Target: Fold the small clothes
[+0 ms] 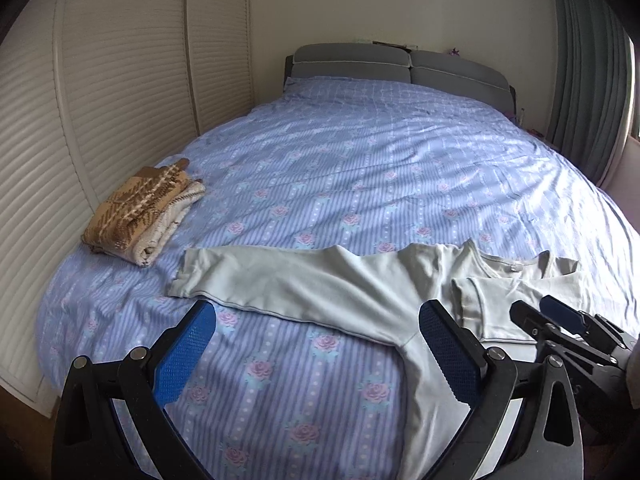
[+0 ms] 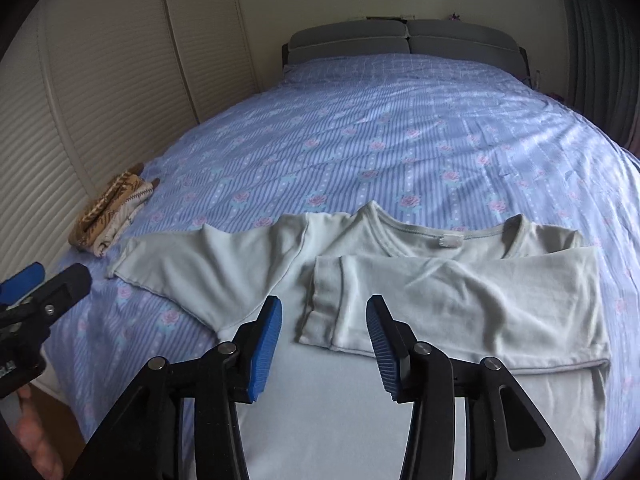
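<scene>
Across the middle of the left wrist view, the shirt's unfolded sleeve (image 1: 256, 276) runs sideways above the nearer left gripper (image 1: 316, 356), fingers spread; right gripper (image 2: 324, 348) likewise spread, empty.

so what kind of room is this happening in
Almost certainly a home bedroom. A large bed with a blue floral striped cover fills the view, with a grey padded headboard at the far end, louvred closet doors along one side, and curtains on the other.
</scene>
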The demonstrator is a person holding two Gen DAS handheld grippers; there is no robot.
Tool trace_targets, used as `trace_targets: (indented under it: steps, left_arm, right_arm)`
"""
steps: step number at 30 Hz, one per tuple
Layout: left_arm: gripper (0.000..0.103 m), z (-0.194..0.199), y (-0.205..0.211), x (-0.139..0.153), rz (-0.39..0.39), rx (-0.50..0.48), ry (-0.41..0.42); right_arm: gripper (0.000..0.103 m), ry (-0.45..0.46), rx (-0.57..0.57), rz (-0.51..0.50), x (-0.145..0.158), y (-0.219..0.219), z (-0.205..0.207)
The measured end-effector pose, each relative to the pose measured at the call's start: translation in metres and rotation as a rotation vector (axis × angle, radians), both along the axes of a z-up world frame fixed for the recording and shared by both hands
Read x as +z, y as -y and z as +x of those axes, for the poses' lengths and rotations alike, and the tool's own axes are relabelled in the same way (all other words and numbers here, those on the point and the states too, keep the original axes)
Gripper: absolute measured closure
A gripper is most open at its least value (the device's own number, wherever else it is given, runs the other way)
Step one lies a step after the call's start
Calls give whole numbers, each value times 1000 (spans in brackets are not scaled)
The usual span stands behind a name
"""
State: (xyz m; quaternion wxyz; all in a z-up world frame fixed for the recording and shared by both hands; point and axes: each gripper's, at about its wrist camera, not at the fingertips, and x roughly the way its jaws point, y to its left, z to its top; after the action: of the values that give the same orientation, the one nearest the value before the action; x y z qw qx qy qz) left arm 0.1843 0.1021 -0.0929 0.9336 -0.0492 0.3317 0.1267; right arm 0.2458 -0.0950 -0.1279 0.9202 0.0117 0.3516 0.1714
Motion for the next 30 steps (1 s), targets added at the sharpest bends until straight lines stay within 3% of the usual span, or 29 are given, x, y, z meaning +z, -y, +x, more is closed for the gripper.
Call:
trace_targets:
  steps: [6,14,19,30]
  left_arm:
    - [1,23,36,-14,-101,-144,7]
    - [48,69,84,-46,-118,-295,-60]
    - [61,89,88,-64,-151,-313,-94]
    - [65,108,81,-85,-259,-335,-110]
  right_arm:
    - [54,79,-166,-42,23,64,-25]
    - [54,64,-298,3,17,129,-39]
    - [54,50,-321,6,0,138,-35]
    - [54,12,-318,54,-26,145,-28]
